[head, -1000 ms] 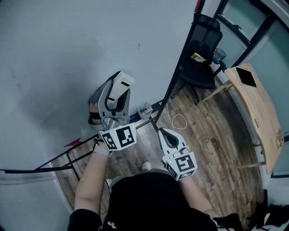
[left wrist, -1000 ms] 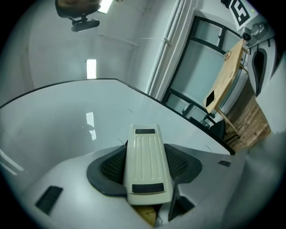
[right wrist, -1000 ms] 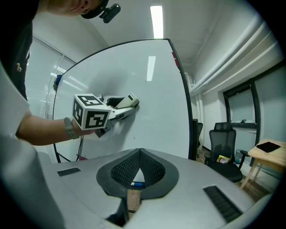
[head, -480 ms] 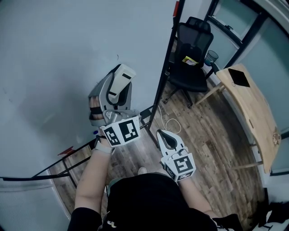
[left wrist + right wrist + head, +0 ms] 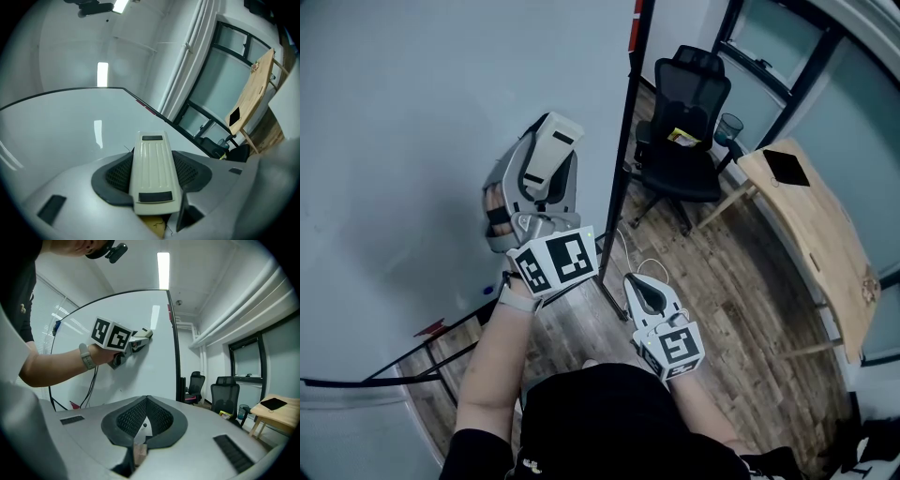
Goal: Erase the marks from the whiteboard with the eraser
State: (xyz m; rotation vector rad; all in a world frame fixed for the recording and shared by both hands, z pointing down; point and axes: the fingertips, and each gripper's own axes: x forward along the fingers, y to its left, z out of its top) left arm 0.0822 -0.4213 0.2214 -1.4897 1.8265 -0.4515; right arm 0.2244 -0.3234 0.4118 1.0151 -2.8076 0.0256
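Observation:
The whiteboard (image 5: 403, 103) fills the left of the head view, pale and nearly bare, with a faint smudge at lower left. My left gripper (image 5: 546, 178) is shut on the cream eraser (image 5: 551, 150), which lies flat against the board near its black right edge. In the left gripper view the eraser (image 5: 153, 171) sits between the jaws, with a tiny dark stroke on the whiteboard (image 5: 70, 126) by its left side. My right gripper (image 5: 649, 292) hangs lower, off the board, shut with nothing in it (image 5: 146, 416). It sees the eraser (image 5: 145, 333) pressed on the board.
The board's black frame post (image 5: 623, 141) runs down beside the left gripper. Beyond it are a black office chair (image 5: 680, 112), a cup (image 5: 729, 127) and a wooden table (image 5: 811, 225). A white cable (image 5: 654, 255) lies on the wood floor. A red item (image 5: 431, 328) sits at the board's foot.
The left gripper has slid the eraser up the board. A small dark mark that showed above the eraser earlier is no longer in sight. The right gripper has barely moved.

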